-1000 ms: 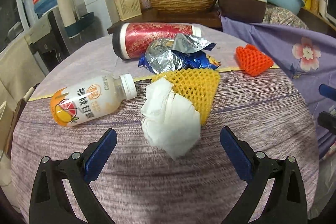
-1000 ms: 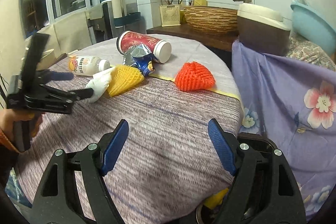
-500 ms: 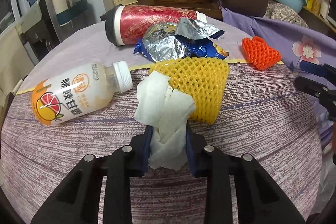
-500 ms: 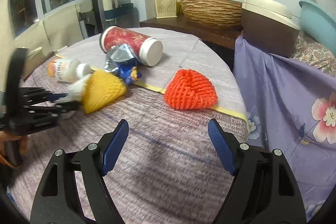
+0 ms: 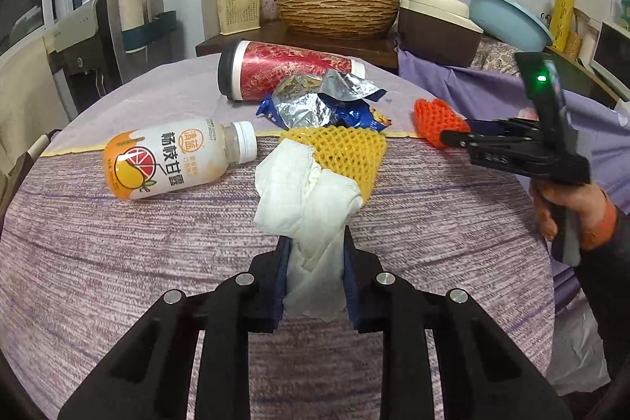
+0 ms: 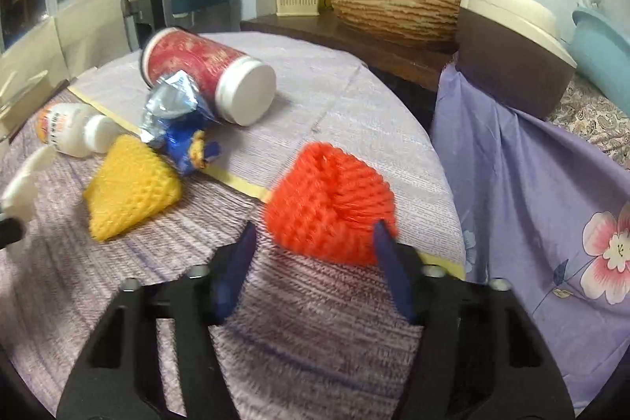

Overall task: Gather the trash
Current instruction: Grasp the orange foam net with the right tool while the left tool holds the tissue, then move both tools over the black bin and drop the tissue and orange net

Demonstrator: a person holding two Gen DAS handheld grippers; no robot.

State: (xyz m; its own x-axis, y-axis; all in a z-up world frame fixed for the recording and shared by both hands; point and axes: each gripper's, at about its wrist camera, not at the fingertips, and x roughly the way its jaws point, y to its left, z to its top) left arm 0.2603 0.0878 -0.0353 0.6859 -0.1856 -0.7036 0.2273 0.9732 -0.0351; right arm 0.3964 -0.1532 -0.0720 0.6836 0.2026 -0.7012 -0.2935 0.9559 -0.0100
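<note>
So my left gripper (image 5: 314, 272) is clamped on the crumpled white tissue (image 5: 307, 199), which hangs between the pads just above the bench (image 5: 118, 262) and leans on the yellow foam net (image 5: 346, 152). My right gripper (image 6: 313, 254) has just been closing around the orange foam net (image 6: 328, 199) near the bench edge; the right pad looks like it's touching it, the left one isn't, so no real grip yet. I'd say squeeze gently and centred, since that mesh is squishy and could pop out sideways. Bottle (image 5: 173, 160), red cup (image 5: 283, 73) and foil wrapper (image 5: 315, 101) haven't been picked up yet.
</note>
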